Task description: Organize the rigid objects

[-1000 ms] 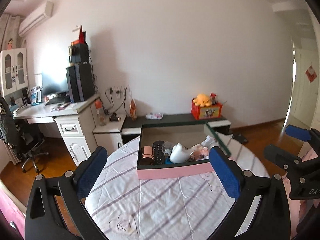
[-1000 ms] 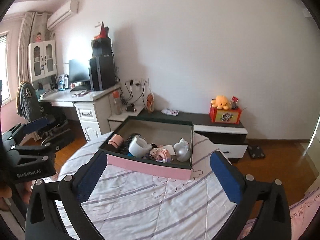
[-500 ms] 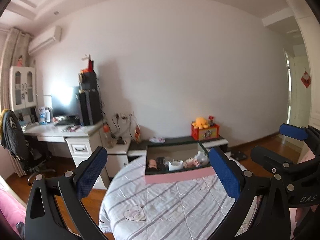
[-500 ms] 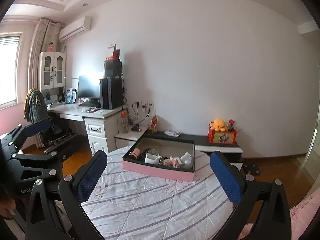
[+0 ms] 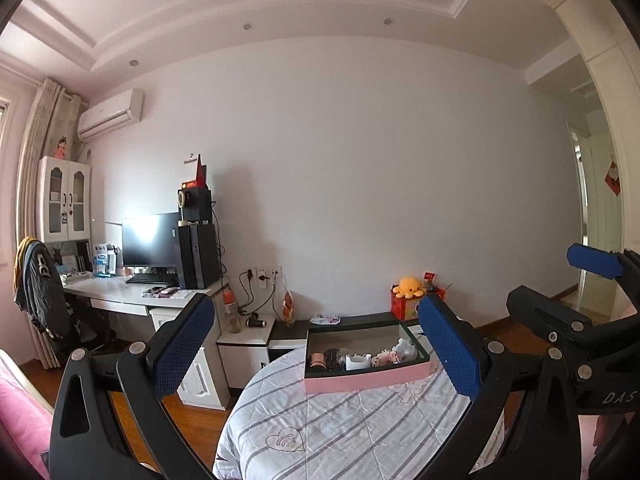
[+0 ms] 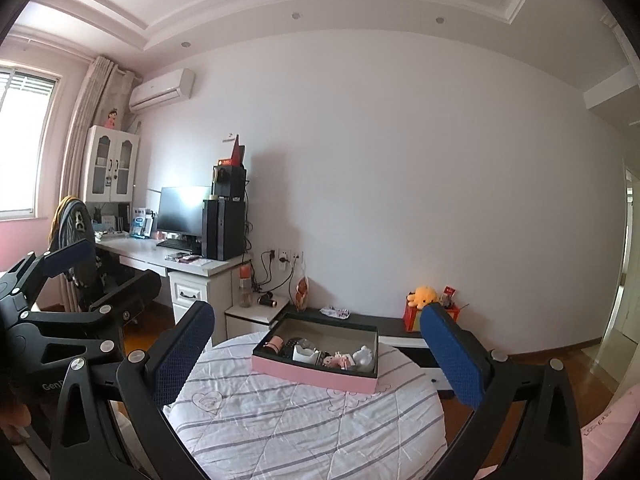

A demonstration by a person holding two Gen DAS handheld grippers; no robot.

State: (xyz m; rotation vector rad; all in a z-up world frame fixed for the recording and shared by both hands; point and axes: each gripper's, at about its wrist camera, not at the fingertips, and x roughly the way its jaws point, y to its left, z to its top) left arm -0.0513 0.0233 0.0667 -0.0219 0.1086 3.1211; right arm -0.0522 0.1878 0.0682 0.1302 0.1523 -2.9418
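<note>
Both grippers empty and spread wide, held up well back from the round desk (image 6: 304, 420) with the striped quilted cover. Left gripper (image 5: 316, 352) released, nothing between the blue pads; right gripper (image 6: 316, 356) likewise released.

The task's things sit inside the pink box (image 6: 316, 376) with the dark lining, which rests on the far part of the desk, towards its back edge. Inside, along the near wall: a pink roll (image 6: 274, 345) at the left end, something dark next to it, a white mug (image 6: 305, 354) in the middle, small pink figures (image 6: 338, 360), and a white figurine (image 6: 363, 355) at the right end. Rest of the cover looks bare.

Step, by my read: sorting looks done, everything boxed, grippers pulled off. If anything remains, the next move calls for coming back down over the box, which means a long approach from this far out.

Versus a second ago: the box looked large and close between the pads; now it is small and far, much more ceiling and wall in view, so both grippers have backed away and tilted up. Box contents unchanged as far as I can tell.
</note>
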